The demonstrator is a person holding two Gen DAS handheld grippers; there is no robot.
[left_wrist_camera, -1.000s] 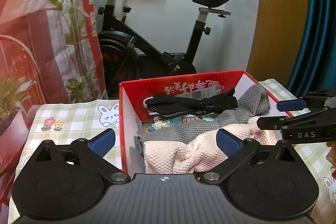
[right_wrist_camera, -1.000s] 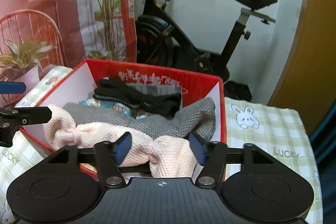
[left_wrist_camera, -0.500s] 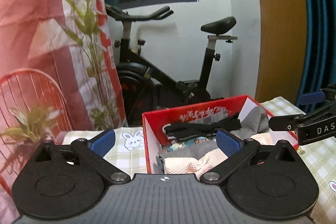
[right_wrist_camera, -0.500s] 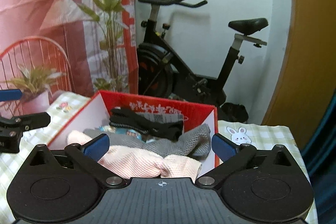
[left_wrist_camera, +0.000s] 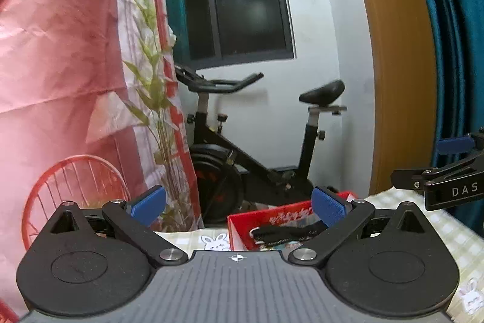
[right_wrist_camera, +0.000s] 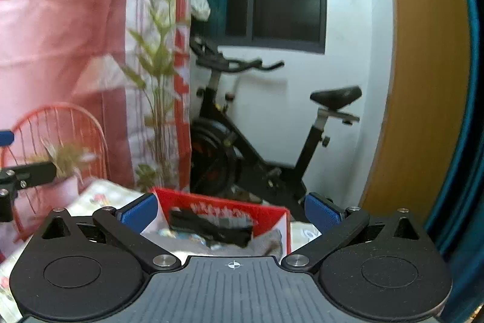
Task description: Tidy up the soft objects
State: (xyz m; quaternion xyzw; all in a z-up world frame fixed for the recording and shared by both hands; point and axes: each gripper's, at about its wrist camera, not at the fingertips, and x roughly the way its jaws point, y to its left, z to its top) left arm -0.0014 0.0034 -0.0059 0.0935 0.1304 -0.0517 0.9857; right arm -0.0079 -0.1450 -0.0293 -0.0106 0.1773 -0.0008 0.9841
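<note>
A red cardboard box (left_wrist_camera: 266,217) (right_wrist_camera: 266,212) stands on a checked tablecloth (left_wrist_camera: 420,202), low in both wrist views. A black fabric piece (left_wrist_camera: 287,232) (right_wrist_camera: 211,224) lies across its top, and grey cloth (right_wrist_camera: 266,242) shows beneath it in the right wrist view. My left gripper (left_wrist_camera: 239,206) is open, raised and back from the box, with nothing between its blue pads (left_wrist_camera: 328,206). My right gripper (right_wrist_camera: 230,209) is open wide too, empty, also above and behind the box. Each gripper shows at the edge of the other's view: the right one (left_wrist_camera: 444,168) and the left one (right_wrist_camera: 18,159).
A black exercise bike (left_wrist_camera: 257,147) (right_wrist_camera: 257,141) stands behind the table against a white wall. A tall leafy plant (left_wrist_camera: 154,117) and a red wire chair (left_wrist_camera: 75,186) are at the left, with a pink patterned curtain (left_wrist_camera: 60,50). A wooden door frame (left_wrist_camera: 399,65) and teal curtain (left_wrist_camera: 453,35) are at the right.
Both grippers have risen and pulled back from the box, which now sits lower and smaller. The right gripper's jaws opened off the pink cloth, which is now out of sight.
</note>
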